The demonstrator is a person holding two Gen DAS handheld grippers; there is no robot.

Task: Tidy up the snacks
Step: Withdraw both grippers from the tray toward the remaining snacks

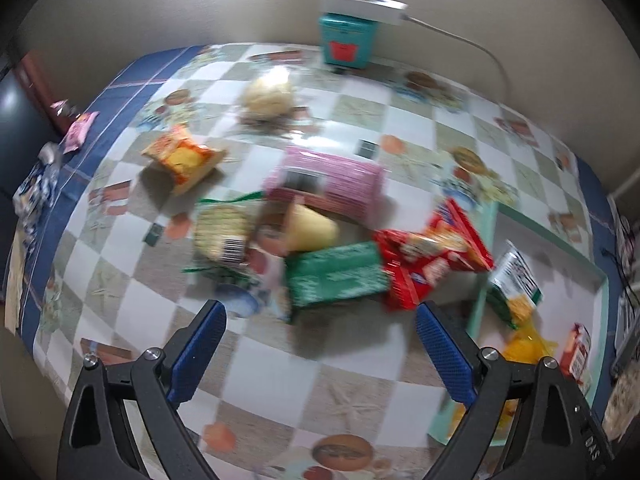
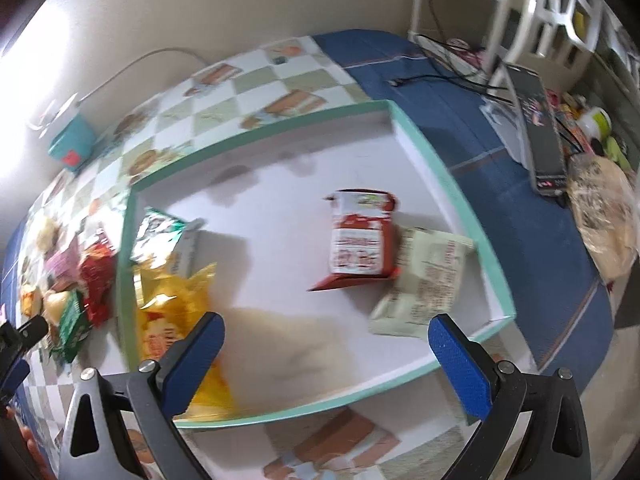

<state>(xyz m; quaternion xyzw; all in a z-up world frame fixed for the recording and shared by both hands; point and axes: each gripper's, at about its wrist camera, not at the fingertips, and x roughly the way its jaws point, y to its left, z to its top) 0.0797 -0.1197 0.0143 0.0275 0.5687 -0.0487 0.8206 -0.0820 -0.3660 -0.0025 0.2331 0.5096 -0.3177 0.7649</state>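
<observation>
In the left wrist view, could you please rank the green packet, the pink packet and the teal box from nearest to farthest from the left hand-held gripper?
From the left hand-held gripper:
1. Green packet, just ahead of the open fingers.
2. Pink packet, mid-table beyond it.
3. Teal box, against the far wall.

One tray (image 2: 448, 184) with a mint-green rim is on the table (image 1: 360, 360). Snack packets in the tray: four, namely one red (image 2: 362, 240), one cream (image 2: 424, 280), one yellow (image 2: 176, 300), one green-and-white (image 2: 160, 232). Loose packets left of the tray: at least seven. One teal box (image 1: 346, 38) stands at the far edge.
</observation>
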